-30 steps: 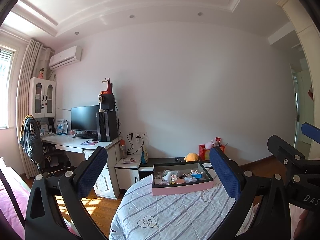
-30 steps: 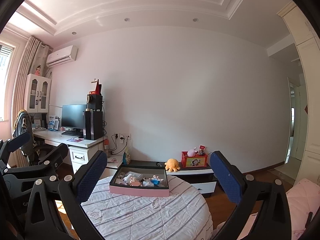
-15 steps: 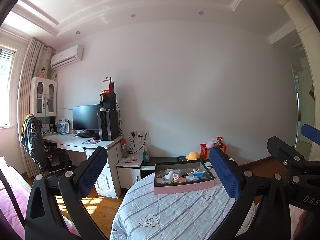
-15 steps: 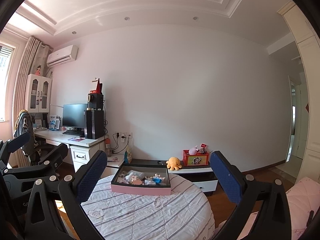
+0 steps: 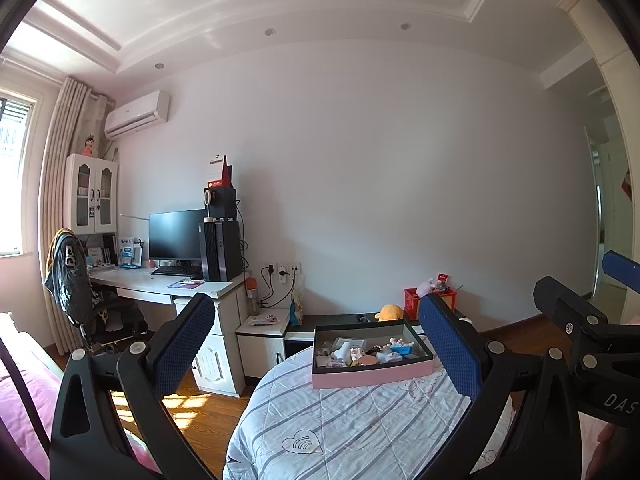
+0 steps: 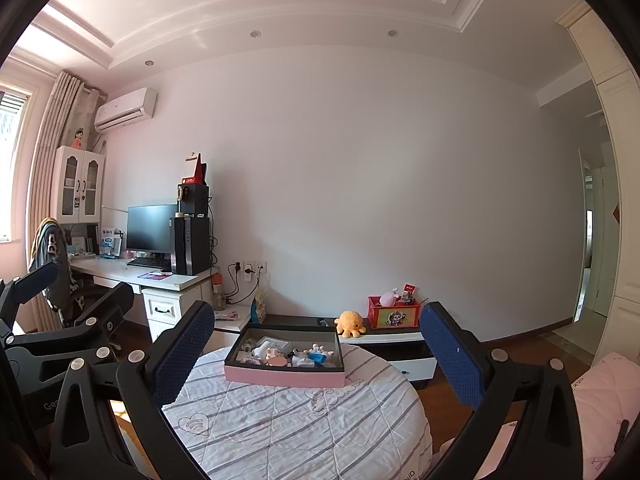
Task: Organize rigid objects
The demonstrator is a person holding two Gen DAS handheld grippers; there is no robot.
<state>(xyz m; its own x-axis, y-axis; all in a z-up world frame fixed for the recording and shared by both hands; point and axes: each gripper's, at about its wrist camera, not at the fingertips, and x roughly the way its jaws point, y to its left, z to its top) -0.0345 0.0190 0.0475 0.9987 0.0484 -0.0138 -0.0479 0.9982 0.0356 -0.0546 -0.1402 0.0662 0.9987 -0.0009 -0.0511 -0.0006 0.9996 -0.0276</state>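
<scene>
Ahead of both your grippers stands a round table (image 6: 296, 428) under a quilted white cloth with grey stripes and stitched hearts. Your left gripper (image 5: 316, 344) is spread wide, its blue textured pads well apart, holding nothing and touching nothing. Your right gripper (image 6: 316, 346) is just as wide, also bare of any load; its black frame shows at the right edge of the left wrist view. At the far side of the table, between the fingers of each gripper, sits a shallow rectangular tray (image 6: 284, 378) with pink outer walls and a dark lining. Inside it lies a jumble of small hard toys (image 6: 294, 354), white, pink and blue, too small to tell apart. Beyond the tray, a soft orange octopus (image 6: 350, 323) rests on a low cabinet.
</scene>
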